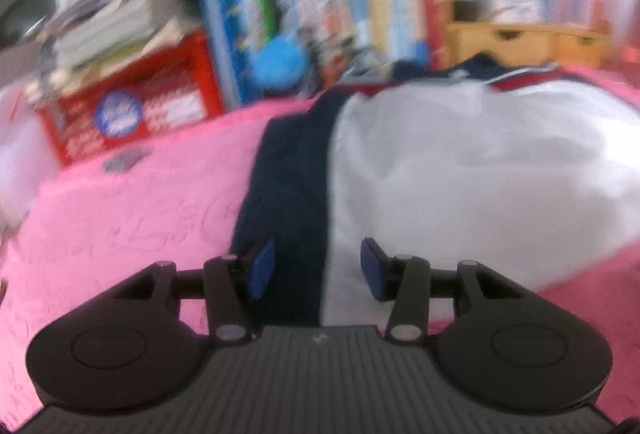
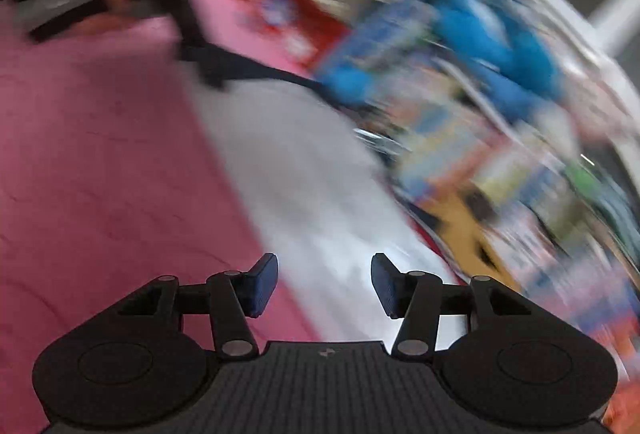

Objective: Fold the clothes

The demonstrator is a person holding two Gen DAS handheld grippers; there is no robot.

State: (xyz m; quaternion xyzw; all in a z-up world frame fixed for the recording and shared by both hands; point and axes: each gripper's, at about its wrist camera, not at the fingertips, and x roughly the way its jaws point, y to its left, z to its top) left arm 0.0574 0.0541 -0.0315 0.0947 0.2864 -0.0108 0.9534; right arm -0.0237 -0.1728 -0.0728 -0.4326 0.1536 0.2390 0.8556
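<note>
A: What do we see from the left wrist view?

B: We see the left gripper with its blue pads spread apart and nothing pinched between them. Below it lies the garment, white in the body with a navy band along its left side and a red and navy edge at the far end. It rests flat on the pink blanket.

A: And the right one?

B: The right gripper also has its jaws apart, and we find no cloth between the pads. It hangs over the near edge of the same white garment, which runs away from it across the pink blanket (this view is much blurred and tilted, so we cannot tell the details).

A: What stands behind?

B: A row of colourful books and a red box, just beyond the blanket. At the top left of the right wrist view we see the other gripper, dark and blurred.
</note>
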